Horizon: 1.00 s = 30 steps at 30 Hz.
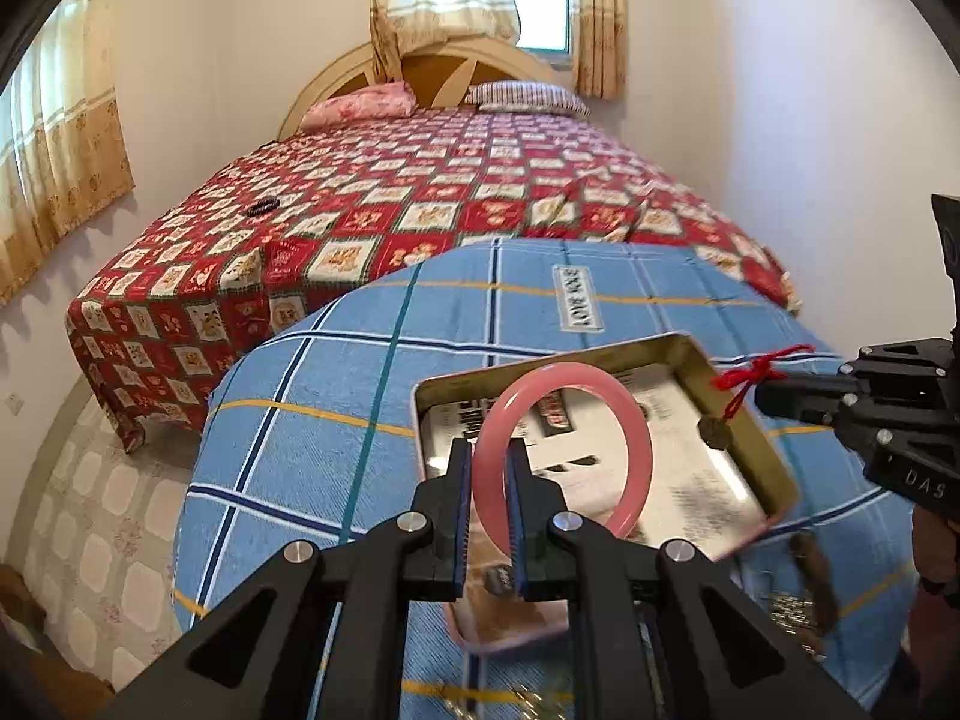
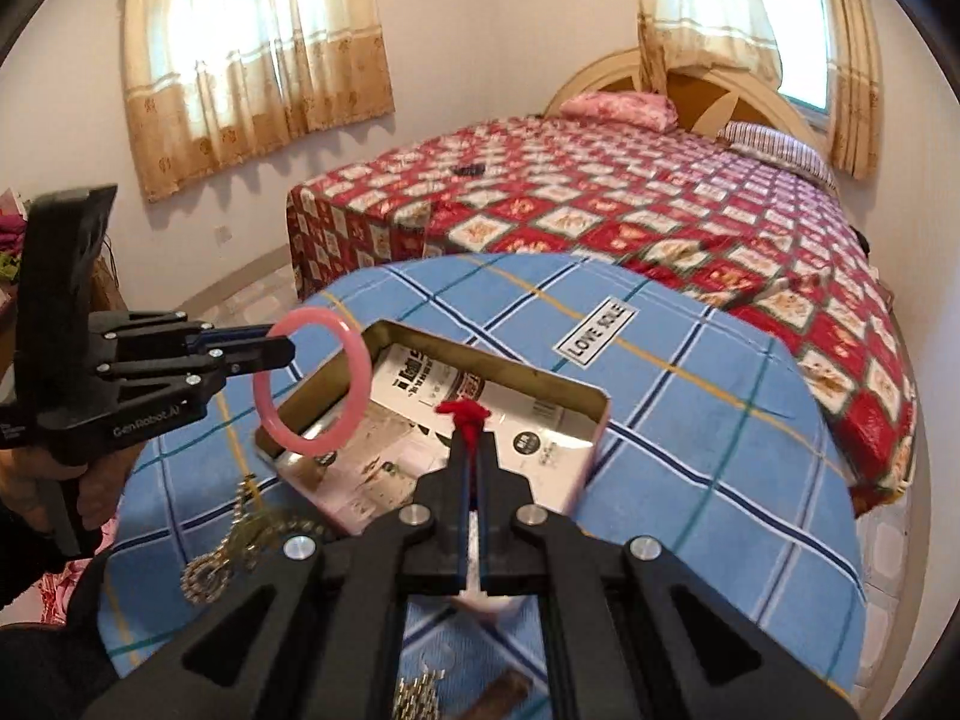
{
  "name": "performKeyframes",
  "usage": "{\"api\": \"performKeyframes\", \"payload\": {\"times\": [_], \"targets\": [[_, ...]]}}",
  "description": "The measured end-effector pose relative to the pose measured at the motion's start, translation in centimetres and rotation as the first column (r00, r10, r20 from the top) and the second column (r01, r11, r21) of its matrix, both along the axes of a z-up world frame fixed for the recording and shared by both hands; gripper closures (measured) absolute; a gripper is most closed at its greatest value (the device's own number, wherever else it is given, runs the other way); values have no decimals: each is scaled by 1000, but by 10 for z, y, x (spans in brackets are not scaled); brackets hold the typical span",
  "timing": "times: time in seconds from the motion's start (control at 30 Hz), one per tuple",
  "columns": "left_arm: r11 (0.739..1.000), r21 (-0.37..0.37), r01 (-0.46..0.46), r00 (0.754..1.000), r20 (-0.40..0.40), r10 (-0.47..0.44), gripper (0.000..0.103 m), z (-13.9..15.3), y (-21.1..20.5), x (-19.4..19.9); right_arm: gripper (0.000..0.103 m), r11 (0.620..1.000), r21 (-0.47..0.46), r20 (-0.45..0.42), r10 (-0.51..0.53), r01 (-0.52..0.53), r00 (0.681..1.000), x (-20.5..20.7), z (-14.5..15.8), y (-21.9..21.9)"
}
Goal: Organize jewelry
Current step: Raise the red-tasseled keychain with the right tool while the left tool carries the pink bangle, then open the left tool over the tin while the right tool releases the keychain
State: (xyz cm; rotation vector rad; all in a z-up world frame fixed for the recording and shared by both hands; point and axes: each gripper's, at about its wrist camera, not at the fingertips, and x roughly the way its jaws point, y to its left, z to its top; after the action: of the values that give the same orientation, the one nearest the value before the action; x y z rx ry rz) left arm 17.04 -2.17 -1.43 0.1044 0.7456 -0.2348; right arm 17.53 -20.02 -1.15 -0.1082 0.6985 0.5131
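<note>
Two pieces of jewelry hang over an open tin as the sorting reaches its drop-off step. From the left wrist view, the left gripper (image 1: 487, 468) is clamped on the rim of a pink bangle (image 1: 564, 450), held upright above the tin (image 1: 744, 414), which sits on a worktop (image 1: 336, 372) draped in blue plaid cloth. At the right edge, the right gripper (image 1: 759, 399) pinches a red cord charm (image 1: 759, 369), its small pendant dangling just over the tin's far wall. The next move appears to call for lowering each piece past the metal rim before letting go; the bangle must clear the near wall.

From the right wrist view, the right gripper (image 2: 474, 444) is closed on the red cord charm (image 2: 463, 411) above the tin (image 2: 540, 378), while the left gripper (image 2: 288, 348) carries the pink bangle (image 2: 312, 381) over the tin's left corner. A beaded chain (image 2: 240, 546) lies on the cloth just beside the tin, near the worktop's left edge. Open cloth lies beyond the tin, with the bed (image 2: 600, 204) behind.
</note>
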Motion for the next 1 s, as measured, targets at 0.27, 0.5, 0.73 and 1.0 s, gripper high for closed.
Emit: {"api": "performKeyframes", "payload": {"times": [0.27,0.5,0.73,1.0], "targets": [[1000,15,19,999,-39,-18,91,-14,-7,16,99,997,-55,-47,-47,45,998,21,-24,7],[1000,14,15,1000,0,-15,39,-6,-9,9,37,993,-66,19,-99,100,995,10,-17,3],[999,1,-32,999,0,32,39,0,5,-7,37,984,-68,-1,-163,162,987,-16,-13,-19],[993,-8,-117,993,-34,116,39,-14,30,-59,32,972,-74,-48,-228,224,972,-66,-28,-42]]}}
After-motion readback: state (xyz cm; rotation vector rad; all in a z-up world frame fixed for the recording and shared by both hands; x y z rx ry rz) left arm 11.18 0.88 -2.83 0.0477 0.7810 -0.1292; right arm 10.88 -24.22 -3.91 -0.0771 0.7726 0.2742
